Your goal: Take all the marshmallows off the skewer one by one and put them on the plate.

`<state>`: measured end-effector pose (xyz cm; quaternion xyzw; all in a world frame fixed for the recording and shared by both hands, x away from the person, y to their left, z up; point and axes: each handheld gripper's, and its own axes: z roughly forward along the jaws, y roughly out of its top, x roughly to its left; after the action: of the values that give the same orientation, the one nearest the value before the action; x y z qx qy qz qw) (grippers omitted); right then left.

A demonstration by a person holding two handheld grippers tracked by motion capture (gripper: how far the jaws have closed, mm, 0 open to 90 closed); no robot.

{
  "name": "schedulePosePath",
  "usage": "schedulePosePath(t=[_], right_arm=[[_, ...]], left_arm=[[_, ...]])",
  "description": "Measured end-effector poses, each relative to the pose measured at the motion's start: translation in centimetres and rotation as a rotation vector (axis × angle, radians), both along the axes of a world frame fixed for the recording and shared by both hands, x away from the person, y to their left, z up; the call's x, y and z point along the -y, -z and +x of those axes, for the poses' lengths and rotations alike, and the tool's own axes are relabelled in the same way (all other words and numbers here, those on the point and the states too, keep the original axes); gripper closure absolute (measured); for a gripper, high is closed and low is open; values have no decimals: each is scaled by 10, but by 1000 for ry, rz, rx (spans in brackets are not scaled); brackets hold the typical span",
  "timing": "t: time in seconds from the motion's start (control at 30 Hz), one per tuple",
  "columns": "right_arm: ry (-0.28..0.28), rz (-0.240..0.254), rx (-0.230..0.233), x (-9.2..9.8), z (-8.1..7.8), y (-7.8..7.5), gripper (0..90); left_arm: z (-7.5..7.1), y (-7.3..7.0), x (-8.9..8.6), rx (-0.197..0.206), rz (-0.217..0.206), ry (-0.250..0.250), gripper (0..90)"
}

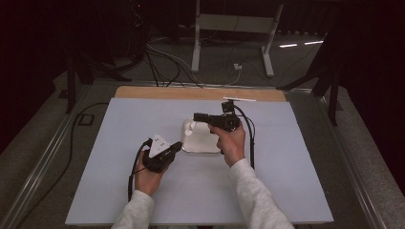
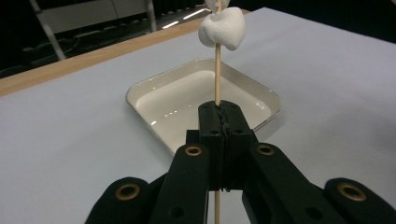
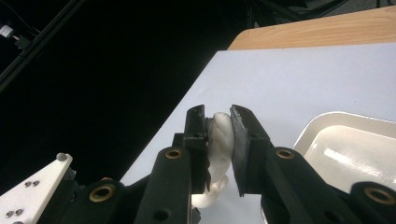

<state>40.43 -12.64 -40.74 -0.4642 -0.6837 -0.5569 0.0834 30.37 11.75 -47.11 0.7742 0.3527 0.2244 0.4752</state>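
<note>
Left gripper [image 2: 219,116] clamps skewer [image 2: 217,74]; right gripper [image 3: 219,122] squeezes marshmallow [image 3: 219,140], apparently same one. We fear thin skewer snapping if squeeze pulls sideways.

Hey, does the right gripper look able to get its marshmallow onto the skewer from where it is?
Probably yes. The right gripper pinches the marshmallow over the tray, where the left gripper holds the skewer. Nothing lies between them.

— How many things do I see on my table?
— I count one shallow white square tray [image 2: 261,95], one thin wooden skewer [image 2: 217,77], one soft white marshmallow [image 2: 223,28], and two black two-jaw grippers.
</note>
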Motion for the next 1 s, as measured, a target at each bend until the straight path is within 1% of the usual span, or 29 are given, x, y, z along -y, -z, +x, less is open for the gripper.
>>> schedulePosePath(t=[0.07,0.13,0.17,0.2,0.23,0.27,0.3,0.33,0.37,0.4,0.43,0.47,0.5,0.53,0.57,0.6,0.63,0.67,0.7,0.77,0.8,0.83,0.87,0.9,0.93,0.97,1.0], right_arm=[[6,5,-1,1,0,0,779],[17,8,3,2,0,1,784],[17,8,3,2,0,1,784],[78,72,24,13,0,-4,792],[115,123,31,24,1,-10,794],[115,123,31,24,1,-10,794],[142,111,50,34,2,-18,792],[150,77,68,41,2,-27,789],[136,40,75,47,2,-32,784],[134,-9,81,50,3,-36,779],[134,-55,93,51,3,-37,774],[120,-67,83,54,5,-31,770],[120,-67,83,54,5,-31,768],[123,-74,79,54,5,-27,765],[113,-70,56,52,8,-14,759],[113,-70,56,52,8,-14,759],[111,-82,42,51,9,-8,758],[105,-112,18,48,13,5,753],[109,-133,9,46,14,11,751],[109,-161,-8,45,17,22,746],[109,-161,-8,45,17,22,746],[110,-197,-25,43,18,31,740],[107,-209,-37,42,19,36,735],[107,-209,-37,42,19,36,735],[99,-229,-58,41,20,43,710],[91,-238,-70,41,20,47,666],[91,-238,-70,41,20,47,666]], left_arm=[[0,1,0,3,7,-1,900],[1,2,-1,-3,8,0,900],[1,4,0,-13,40,-13,900],[2,9,0,-26,93,-32,900],[3,15,-3,-52,91,-39,900],[4,19,-7,-70,59,-51,900],[7,18,-11,-81,25,-58,900],[8,16,-14,-81,-6,-65,900],[9,14,-16,-80,-36,-71,900],[9,12,-16,-80,-48,-72,900],[9,12,-15,-76,-46,-72,900],[8,11,-13,-76,-44,-67,900],[7,11,-12,-75,-43,-62,900],[7,11,-11,-74,-45,-60,900],[6,10,-10,-73,-50,-58,900],[6,10,-10,-75,-53,-57,900],[6,10,-10,-74,-54,-56,900],[7,10,-10,-73,-53,-56,900],[7,10,-11,-78,-63,-58,900],[7,10,-12,-79,-68,-58,900],[7,10,-12,-79,-69,-58,900],[7,9,-13,-84,-78,-57,900],[7,9,-13,-86,-80,-57,900],[7,9,-13,-86,-80,-57,900],[7,9,-13,-88,-83,-56,900],[8,9,-13,-90,-84,-55,900],[8,9,-12,-90,-83,-54,900]])
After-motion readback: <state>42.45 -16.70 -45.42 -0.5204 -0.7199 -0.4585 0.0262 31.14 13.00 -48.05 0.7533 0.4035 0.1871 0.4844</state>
